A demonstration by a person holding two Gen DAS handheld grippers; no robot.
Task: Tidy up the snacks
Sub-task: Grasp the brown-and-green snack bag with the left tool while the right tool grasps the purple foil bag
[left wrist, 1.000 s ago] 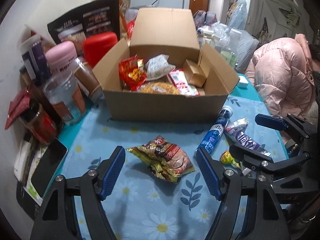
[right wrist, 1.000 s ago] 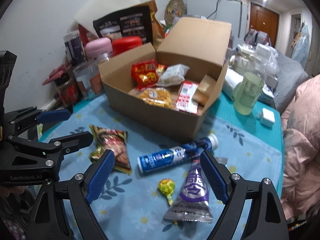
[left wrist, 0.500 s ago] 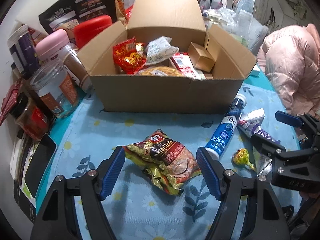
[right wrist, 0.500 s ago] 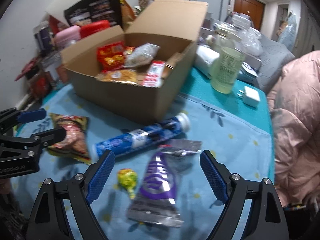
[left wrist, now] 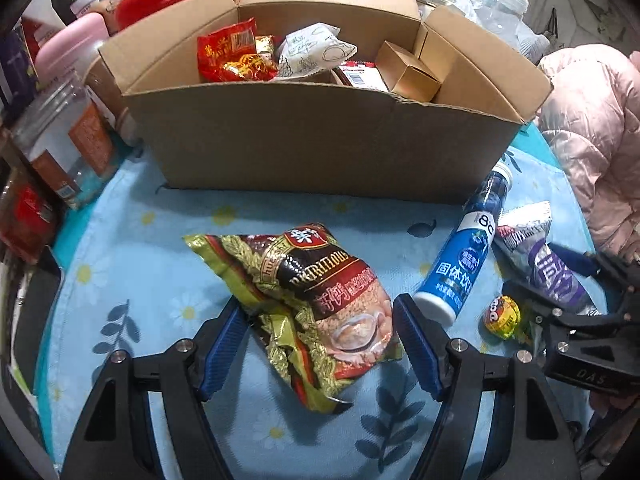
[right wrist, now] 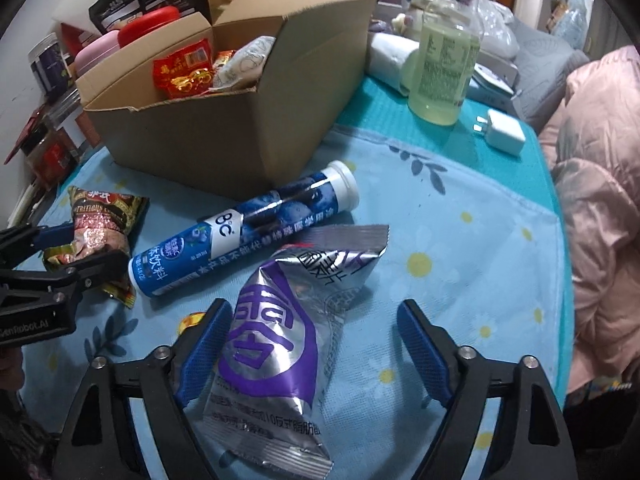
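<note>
My left gripper is open, its jaws on either side of a brown-and-gold cereal packet lying on the blue flowered tablecloth. My right gripper is open around a silver-and-purple snack pouch. A blue tablet tube lies between the packets, in front of an open cardboard box that holds several snacks. A small yellow wrapped candy lies beside the tube; the right gripper's left finger mostly hides it in the right wrist view.
Jars and canisters crowd the left of the box by the wall. A bottle of pale green liquid and a white charger stand right of the box. A pink jacket lies at the table's right edge.
Both grippers have moved forward and down. The cereal packet now lies between the left jaws and the purple pouch between the right jaws. Both stay open.
</note>
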